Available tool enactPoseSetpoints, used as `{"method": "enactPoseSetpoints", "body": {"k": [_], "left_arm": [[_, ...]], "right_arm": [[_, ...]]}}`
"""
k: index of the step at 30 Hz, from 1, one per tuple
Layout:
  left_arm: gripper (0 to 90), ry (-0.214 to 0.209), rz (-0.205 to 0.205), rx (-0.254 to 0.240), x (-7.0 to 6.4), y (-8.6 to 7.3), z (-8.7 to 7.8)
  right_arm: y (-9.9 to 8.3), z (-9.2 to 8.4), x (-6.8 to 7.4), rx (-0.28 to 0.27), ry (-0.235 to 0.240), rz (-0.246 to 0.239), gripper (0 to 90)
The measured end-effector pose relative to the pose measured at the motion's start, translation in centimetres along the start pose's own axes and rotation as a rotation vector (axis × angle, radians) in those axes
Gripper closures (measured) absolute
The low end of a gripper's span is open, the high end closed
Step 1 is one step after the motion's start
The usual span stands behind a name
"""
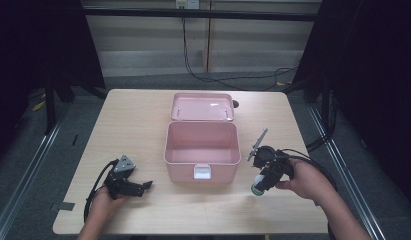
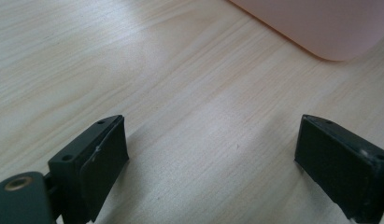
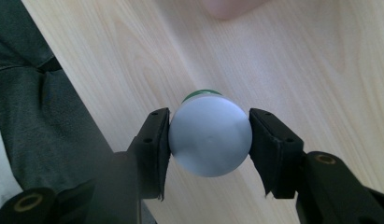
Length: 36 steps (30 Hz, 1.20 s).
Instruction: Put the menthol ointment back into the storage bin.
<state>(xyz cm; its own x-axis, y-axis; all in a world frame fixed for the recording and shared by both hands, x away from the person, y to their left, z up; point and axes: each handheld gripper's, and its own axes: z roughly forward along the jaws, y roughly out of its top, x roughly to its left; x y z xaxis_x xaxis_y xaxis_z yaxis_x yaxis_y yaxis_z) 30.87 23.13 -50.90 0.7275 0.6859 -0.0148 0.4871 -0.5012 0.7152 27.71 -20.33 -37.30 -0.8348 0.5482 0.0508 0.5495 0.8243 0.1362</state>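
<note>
White and round-bodied, with a green end, the small bottle [image 3: 210, 135] sits clamped between the two jaws of our right hand-held gripper [image 3: 209, 140]; in the right gripper view both black pads press its sides and its green end points away toward the wood below. From the high view we see that bottle [image 1: 258, 186] at about 4 o'clock from the pink box [image 1: 202, 150], near the box's front right corner but apart from it, with the green end lowest and close to the tabletop [image 1: 143, 120]; we cannot tell whether it touches the wood. Our right hand [image 1: 303, 179] wraps the right hand-held gripper [image 1: 262, 183] from the 3 o'clock side, and a black cable loops from it toward the tabletop's right edge. The pink box stands at the middle of the tabletop, lid [image 1: 203, 106] swung back flat at 12 o'clock, inside bare pink, a white latch [image 1: 202, 171] on its front wall at 6 o'clock. At about 8 o'clock from the box our left hand [image 1: 104, 202] holds the left hand-held gripper [image 1: 143, 186], which lies low over the wood and points toward 3 o'clock. In the left gripper view its jaws stand wide apart with bare wood between them, and a rounded pink corner of the box [image 2: 320, 23] shows at 1 o'clock.
</note>
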Motion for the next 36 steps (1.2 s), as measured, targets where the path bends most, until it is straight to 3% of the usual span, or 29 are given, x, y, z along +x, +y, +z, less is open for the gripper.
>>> {"method": "enactPoseSetpoints", "body": {"k": [16, 36], "left_arm": [[8.9, 0.000, -0.010, -0.006, -0.1, 0.0, 0.0], [8.9, 0.001, -0.010, -0.006, -0.1, 0.0, 0.0]], "right_arm": [[1.9, -4.5, -0.7, -0.013, -0.011, -0.002, 50.3], [4.9, -8.0, -1.6, -0.005, -0.019, 0.026, 50.4]]}}
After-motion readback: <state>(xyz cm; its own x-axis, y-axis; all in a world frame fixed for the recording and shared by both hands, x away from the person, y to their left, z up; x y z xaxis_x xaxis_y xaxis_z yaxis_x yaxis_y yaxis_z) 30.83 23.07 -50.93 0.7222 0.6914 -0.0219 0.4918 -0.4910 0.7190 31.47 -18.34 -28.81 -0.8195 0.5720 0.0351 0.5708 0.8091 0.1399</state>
